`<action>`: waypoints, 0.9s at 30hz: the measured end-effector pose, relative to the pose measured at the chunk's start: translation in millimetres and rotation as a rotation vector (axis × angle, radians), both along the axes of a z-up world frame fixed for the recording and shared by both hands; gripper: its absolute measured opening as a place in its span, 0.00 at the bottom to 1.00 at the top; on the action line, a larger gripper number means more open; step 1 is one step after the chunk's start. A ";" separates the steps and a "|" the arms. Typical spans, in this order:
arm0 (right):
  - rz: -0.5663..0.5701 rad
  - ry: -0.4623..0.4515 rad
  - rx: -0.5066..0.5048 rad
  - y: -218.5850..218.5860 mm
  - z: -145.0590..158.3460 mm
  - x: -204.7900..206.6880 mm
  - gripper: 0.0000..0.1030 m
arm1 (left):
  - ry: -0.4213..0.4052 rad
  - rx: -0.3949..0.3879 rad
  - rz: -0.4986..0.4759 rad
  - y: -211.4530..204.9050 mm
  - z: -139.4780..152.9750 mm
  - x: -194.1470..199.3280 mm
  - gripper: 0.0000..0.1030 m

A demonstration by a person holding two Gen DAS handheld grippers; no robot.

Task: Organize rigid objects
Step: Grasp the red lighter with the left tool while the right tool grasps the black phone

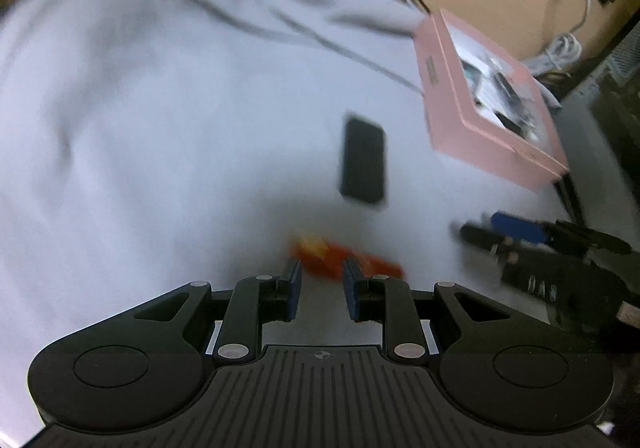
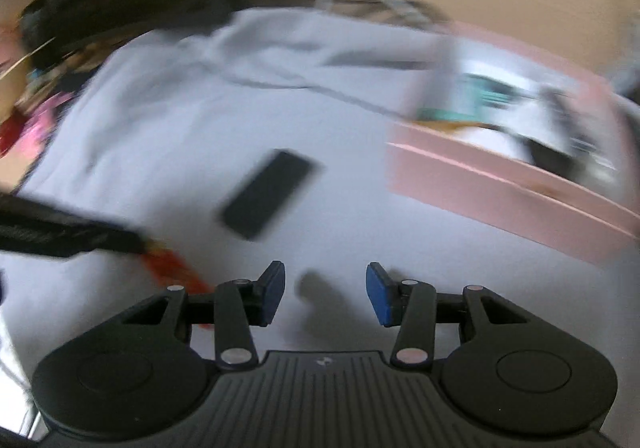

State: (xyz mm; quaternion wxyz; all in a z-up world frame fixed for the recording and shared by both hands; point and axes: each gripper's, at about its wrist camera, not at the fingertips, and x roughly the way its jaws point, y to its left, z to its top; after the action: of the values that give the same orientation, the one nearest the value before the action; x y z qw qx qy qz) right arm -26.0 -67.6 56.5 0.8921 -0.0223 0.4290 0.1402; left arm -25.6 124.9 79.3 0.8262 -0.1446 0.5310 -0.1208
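Clearly the left gripper (image 1: 320, 290) clamps a thin orange packet (image 1: 344, 258), probably light and crinkly. The right gripper (image 2: 326, 294) hangs apart, empty. A stiff black slab (image 1: 363, 162) lies on the white cloth (image 1: 160, 128) near the pink box (image 1: 480, 120); take its long edges. Blur hides details.

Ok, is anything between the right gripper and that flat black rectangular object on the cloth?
Nothing visible. Only bare white cloth lies between the open right gripper and the black rectangular object. The left gripper, holding an orange item, sits off to the left of that line.
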 end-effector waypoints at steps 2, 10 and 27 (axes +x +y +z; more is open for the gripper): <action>-0.078 -0.016 -0.023 -22.6 1.3 -11.9 0.44 | 0.051 -0.060 0.007 -4.3 -5.9 -3.1 0.24; -0.282 0.003 -0.011 -78.2 -16.0 -49.8 0.46 | -0.018 -0.024 0.107 -30.8 -17.3 38.2 0.25; -0.225 -0.002 -0.053 -41.4 -20.5 -55.3 0.93 | -0.239 0.323 -0.103 -71.8 -18.0 64.2 0.34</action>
State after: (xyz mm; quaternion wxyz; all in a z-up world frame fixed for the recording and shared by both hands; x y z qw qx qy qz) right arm -81.2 -109.0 36.0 0.9017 0.0023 0.4314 0.0279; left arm 38.6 53.1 61.3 0.8885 0.0326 0.4484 -0.0924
